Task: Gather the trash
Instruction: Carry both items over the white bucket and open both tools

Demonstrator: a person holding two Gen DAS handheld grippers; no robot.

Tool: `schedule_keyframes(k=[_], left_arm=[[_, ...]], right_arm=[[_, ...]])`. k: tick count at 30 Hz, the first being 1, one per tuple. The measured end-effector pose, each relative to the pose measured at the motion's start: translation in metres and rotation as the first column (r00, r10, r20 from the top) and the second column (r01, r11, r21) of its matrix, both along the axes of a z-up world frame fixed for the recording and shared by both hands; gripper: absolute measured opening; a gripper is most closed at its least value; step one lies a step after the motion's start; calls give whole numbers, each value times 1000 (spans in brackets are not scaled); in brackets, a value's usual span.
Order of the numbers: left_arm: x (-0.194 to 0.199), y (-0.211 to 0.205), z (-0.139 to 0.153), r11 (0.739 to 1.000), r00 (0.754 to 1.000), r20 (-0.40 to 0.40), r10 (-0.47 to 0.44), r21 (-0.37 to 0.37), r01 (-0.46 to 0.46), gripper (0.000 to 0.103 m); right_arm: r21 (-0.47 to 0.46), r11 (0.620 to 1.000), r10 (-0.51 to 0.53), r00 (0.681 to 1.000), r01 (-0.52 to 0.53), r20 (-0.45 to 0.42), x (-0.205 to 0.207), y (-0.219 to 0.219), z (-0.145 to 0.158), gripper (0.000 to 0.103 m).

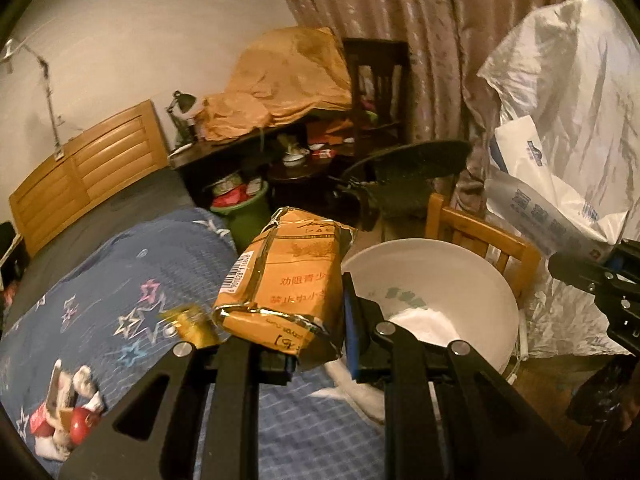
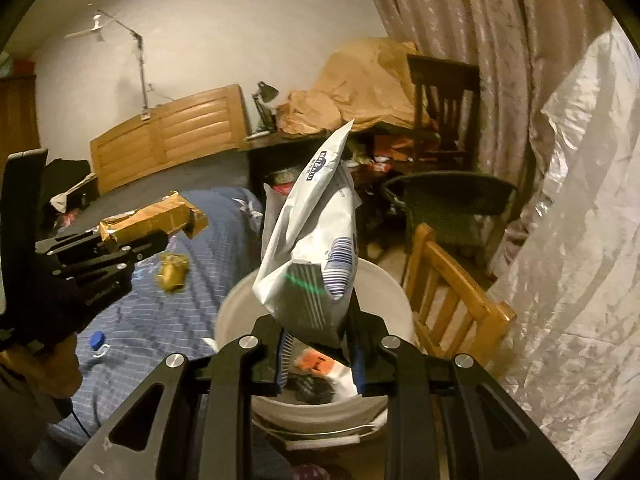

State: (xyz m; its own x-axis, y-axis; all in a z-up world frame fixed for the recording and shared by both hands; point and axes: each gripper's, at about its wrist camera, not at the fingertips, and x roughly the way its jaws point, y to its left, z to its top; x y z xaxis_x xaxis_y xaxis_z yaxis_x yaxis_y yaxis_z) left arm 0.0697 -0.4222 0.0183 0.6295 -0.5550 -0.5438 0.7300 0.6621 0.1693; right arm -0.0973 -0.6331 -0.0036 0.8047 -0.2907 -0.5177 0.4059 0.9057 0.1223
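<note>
Left gripper (image 1: 320, 334): clamped on orange-yellow carton wrapper (image 1: 286, 280), crumpled, foil-edged, barcode on side; held up over bed edge, just left of bucket. Seen from right wrist cam too, wrapper (image 2: 154, 220) sticking out past the pads.
Right gripper (image 2: 320, 354): clamped on white/blue plastic pouch (image 2: 312, 248), crumpled, standing upright from the pads, above the bucket mouth. From left cam the pouch (image 1: 548, 208) shows at right w/ the gripper (image 1: 600, 280) partly cut off.
Bucket (image 2: 236, 308): white, on floor betw. bed and wooden chair (image 2: 452, 292); dark scraps + an orange-white bit inside. In left cam, bucket (image 1: 460, 264) has white stuff in it.
Bed (image 1: 112, 280): blue quilt w/ star pattern, wood headboard (image 1: 84, 168) behind.
Left on bed: small gold-yellow crumpled piece (image 2: 172, 272), blurred, prob. a wrapper; blue cap (image 2: 97, 339); red/white clutter (image 1: 64, 412) near lower left corner.
Hand (image 2: 44, 364): person's hand on left gripper handle, low left.
Background: table (image 1: 224, 148) w/ lamp (image 1: 182, 102), tan cloth heap (image 1: 280, 84), curtain (image 1: 420, 40), clear plastic sheet (image 2: 580, 240) at right.
</note>
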Motion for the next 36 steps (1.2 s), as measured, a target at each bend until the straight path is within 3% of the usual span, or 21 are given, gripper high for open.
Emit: schedule_keyframes(k=[11, 30, 32, 34, 36], left_arm=[[13, -52, -34, 997, 998, -47, -30, 76, 34, 17], [26, -68, -64, 990, 995, -97, -32, 137, 45, 18], [29, -71, -68, 988, 994, -106, -27, 149, 43, 20], [35, -71, -71, 988, 991, -132, -12, 150, 33, 26], [39, -69, -73, 989, 989, -148, -4, 146, 26, 27]], right_arm=[[55, 998, -16, 999, 19, -46, 29, -32, -35, 25], [78, 996, 48, 987, -36, -153, 76, -36, -72, 26], [62, 997, 60, 985, -50, -161, 82, -33, -75, 30], [41, 998, 50, 984, -44, -168, 86, -34, -77, 49], [40, 998, 49, 986, -43, -161, 88, -35, -78, 49]])
